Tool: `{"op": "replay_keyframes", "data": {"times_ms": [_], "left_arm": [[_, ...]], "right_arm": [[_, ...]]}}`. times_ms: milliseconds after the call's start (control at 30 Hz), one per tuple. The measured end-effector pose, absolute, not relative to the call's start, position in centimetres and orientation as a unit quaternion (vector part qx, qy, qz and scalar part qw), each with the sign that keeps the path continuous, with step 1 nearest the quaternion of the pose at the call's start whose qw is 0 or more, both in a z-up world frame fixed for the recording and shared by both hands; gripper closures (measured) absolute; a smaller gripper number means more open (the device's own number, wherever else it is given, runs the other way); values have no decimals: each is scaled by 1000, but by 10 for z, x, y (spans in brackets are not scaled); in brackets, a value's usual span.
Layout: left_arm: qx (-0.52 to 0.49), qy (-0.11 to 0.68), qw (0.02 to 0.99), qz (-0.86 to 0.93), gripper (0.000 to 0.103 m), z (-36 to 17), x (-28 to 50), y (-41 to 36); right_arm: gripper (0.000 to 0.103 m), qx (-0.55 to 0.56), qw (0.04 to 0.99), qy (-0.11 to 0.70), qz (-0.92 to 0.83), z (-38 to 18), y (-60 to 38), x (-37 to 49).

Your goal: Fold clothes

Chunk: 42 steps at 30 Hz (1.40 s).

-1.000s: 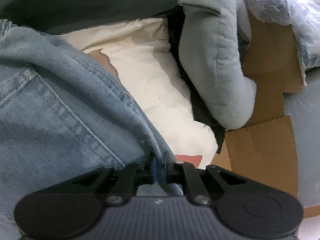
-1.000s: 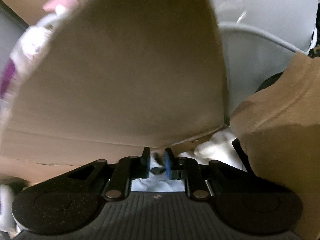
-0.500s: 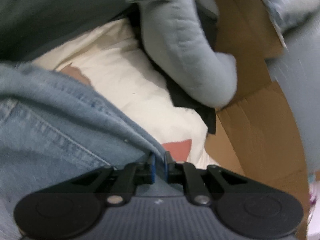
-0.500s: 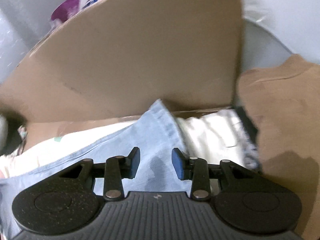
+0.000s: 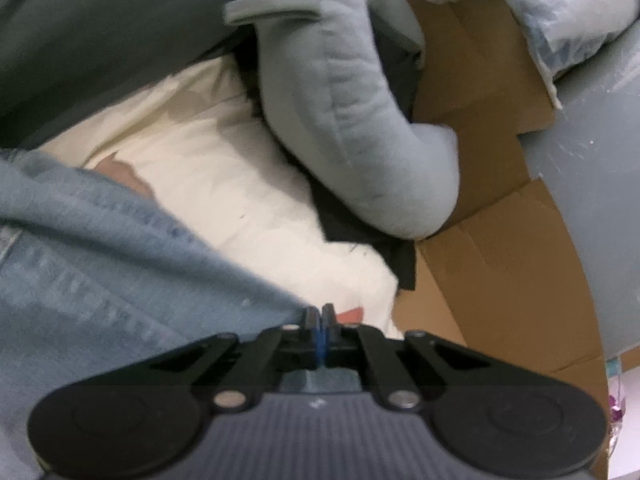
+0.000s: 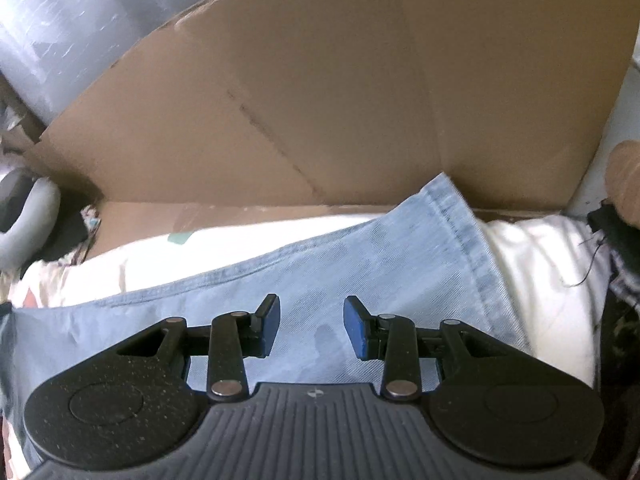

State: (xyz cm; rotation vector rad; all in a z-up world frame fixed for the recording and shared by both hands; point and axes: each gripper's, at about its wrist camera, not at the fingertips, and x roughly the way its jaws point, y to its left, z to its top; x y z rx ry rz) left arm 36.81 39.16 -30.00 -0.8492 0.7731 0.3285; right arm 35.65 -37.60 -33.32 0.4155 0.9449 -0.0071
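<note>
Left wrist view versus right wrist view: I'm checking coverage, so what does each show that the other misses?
Only the left: the left gripper, shut at the jeans' edge, and a plastic-wrapped bundle. Only the right: the right gripper, fingers apart above the denim, and a tall cardboard wall. Both: jeans, white cloth, grey plush.

Big brown cardboard flap [image 6: 340,92] fills the far side of the right wrist view, a crease running diagonally across it. Far left, a roll of bubble wrap [image 6: 52,36] catches the light. In the left wrist view, flattened cardboard [image 5: 492,264] lies on the right, a grey plush cushion [image 5: 352,112] curls over it, and a clear plastic bag [image 5: 560,12] sits far right.
</note>
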Motion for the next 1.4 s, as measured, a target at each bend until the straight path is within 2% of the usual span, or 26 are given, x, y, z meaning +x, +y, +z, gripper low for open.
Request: {"op": "replay_keyframes", "data": {"times_ms": [133, 267, 333, 400, 633, 700, 833, 1267, 1400], "left_arm": [[-386, 379, 825, 161, 103, -295, 389, 388], [-294, 429, 847, 107, 103, -286, 413, 355], [-271, 442, 851, 79, 97, -284, 421, 340], [-233, 454, 858, 52, 86, -282, 430, 321], [-137, 508, 849, -45, 67, -297, 448, 265], [-119, 524, 841, -68, 67, -303, 451, 250], [-76, 543, 830, -103, 67, -308, 452, 222], [31, 578, 792, -195, 66, -327, 453, 166], [80, 582, 781, -213, 66, -337, 451, 152]], "right_arm": [[61, 205, 864, 459, -7, -337, -374, 350], [61, 227, 862, 452, -10, -341, -373, 342], [59, 237, 862, 448, -11, -343, -372, 337], [56, 242, 861, 447, -16, -348, -369, 333], [55, 266, 862, 431, -38, -355, -357, 321], [52, 284, 860, 420, -59, -358, -353, 316], [51, 228, 875, 426, -38, -358, -340, 315], [47, 201, 876, 438, -4, -359, -326, 317], [35, 186, 877, 443, 3, -363, -315, 327]]}}
